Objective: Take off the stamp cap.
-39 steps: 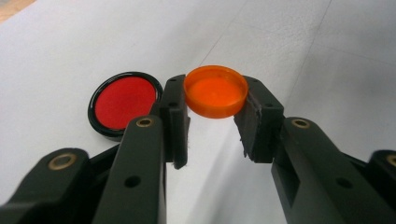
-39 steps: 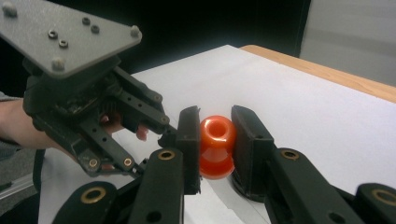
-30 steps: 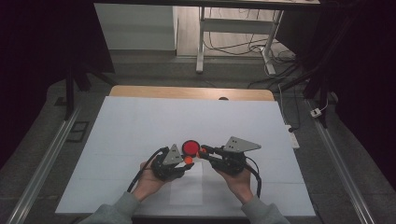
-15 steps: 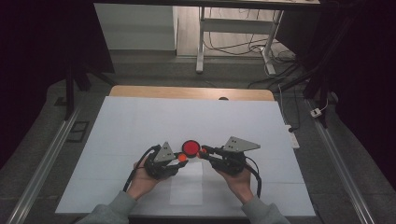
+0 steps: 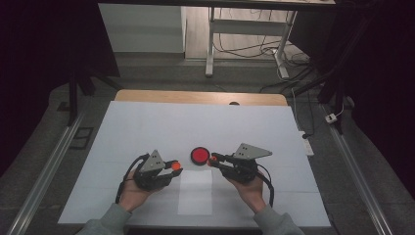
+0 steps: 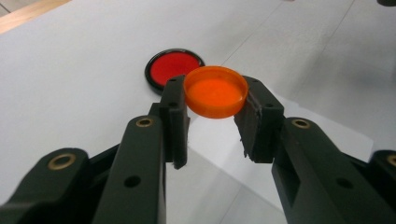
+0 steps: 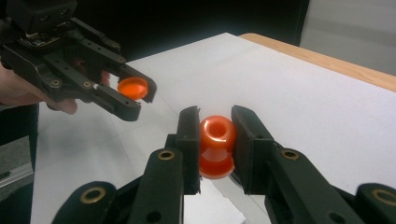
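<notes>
The left gripper (image 5: 172, 169) has its jaws pinching an orange cap (image 6: 215, 91), held clear of the table and apart from the other hand. Just right of it lies a red disc (image 5: 199, 155) with a black rim, flat on the white sheet. The right gripper (image 5: 214, 158), its tips just beside that disc, has its jaws pressed on a small orange bottle (image 7: 217, 145) whose open mouth shows between them.

By the look of it the cap is off the bottle, so the step in hand is the uncapping, with each half in its own grip. The next move likely calls for setting the cap down on the table, perhaps near the disc; that means lowering it level and spreading the jaws only once it rests.

The table (image 5: 147, 127) is covered in white, a smaller paper sheet (image 5: 195, 196) lying between the hands, a wooden edge showing at the far side. Beyond it, a dim room with a grey floor, desk legs and loose cables
</notes>
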Demonstrator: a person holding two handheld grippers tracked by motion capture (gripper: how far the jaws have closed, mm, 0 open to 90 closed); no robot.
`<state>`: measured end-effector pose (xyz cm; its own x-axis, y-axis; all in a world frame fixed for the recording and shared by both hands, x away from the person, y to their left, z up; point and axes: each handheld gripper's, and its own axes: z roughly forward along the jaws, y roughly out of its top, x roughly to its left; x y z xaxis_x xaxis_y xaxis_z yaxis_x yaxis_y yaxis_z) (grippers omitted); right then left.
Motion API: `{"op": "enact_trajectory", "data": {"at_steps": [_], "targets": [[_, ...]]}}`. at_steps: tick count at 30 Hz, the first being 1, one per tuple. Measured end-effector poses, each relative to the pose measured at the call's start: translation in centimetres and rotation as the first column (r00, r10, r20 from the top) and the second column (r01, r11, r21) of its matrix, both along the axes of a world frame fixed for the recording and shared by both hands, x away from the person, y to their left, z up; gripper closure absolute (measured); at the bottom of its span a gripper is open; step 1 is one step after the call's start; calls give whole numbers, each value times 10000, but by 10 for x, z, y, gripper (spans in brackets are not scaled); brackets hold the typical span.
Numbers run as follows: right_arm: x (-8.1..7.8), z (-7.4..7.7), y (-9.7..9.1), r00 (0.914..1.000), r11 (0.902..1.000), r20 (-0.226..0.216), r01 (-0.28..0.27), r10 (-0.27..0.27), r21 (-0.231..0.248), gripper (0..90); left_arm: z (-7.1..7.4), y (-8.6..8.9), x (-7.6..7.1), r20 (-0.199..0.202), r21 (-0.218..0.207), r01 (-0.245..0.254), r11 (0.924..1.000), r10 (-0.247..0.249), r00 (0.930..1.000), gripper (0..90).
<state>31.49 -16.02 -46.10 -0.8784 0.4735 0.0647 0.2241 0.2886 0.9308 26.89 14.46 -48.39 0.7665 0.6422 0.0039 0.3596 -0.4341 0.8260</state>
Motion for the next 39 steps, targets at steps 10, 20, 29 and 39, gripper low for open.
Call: {"op": "enact_trajectory", "data": {"at_steps": [10, 20, 29, 39], "targets": [[0, 1, -1, 10000, 10000, 62, 68, -68, 26, 722, -4, 29, -13, -43, -4, -462, 9989, 462, 9989, 649], [0, 1, -1, 9999, 9999, 83, 107, -106, -28, 722, -11, 58, -26, -231, -302, -992, 9946, 986, 9949, 648], [1, 1, -3, 9998, 9999, 120, 153, -152, -53, 722, -17, 76, -32, -284, -237, -1528, 9880, 1521, 9880, 648], [1, 0, -4, 9997, 9997, 143, 194, -192, -117, 721, -22, 83, -29, -255, -187, -1738, 9846, 1733, 9845, 648]]}}
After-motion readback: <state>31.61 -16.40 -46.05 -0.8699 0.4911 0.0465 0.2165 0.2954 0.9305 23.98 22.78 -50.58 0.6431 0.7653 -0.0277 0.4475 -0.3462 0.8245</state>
